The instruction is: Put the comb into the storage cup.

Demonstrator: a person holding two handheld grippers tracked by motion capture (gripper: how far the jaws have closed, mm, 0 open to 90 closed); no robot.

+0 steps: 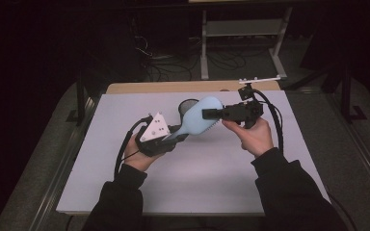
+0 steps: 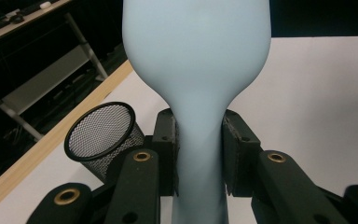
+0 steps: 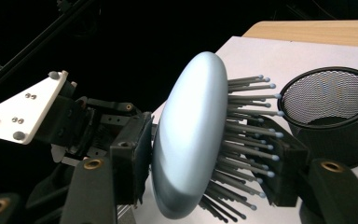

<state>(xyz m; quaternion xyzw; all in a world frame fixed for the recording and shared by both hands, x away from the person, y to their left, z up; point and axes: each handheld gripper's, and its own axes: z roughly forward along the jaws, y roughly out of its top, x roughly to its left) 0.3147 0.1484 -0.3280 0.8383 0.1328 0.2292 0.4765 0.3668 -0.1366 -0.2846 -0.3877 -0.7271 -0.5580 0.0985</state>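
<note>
A light-blue hairbrush (image 1: 200, 118) is held above the white table between both grippers. My left gripper (image 1: 176, 137) is shut on its narrow handle (image 2: 199, 154), with a pad pressed on each side. My right gripper (image 1: 207, 114) reaches in from the right and is shut across the oval head (image 3: 191, 135): one pad lies against the smooth back, the other presses into the grey bristles (image 3: 247, 135). Just behind the brush stands a black mesh cup (image 1: 187, 103), upright and hollow in the right gripper view (image 3: 328, 112).
The white table top (image 1: 197, 183) lies under both hands, with a wooden strip (image 1: 173, 87) along its far edge. A metal shelf frame (image 1: 243, 43) and loose cables sit on the dark floor beyond. The left gripper's grey plate (image 3: 23, 109) faces the right gripper's camera.
</note>
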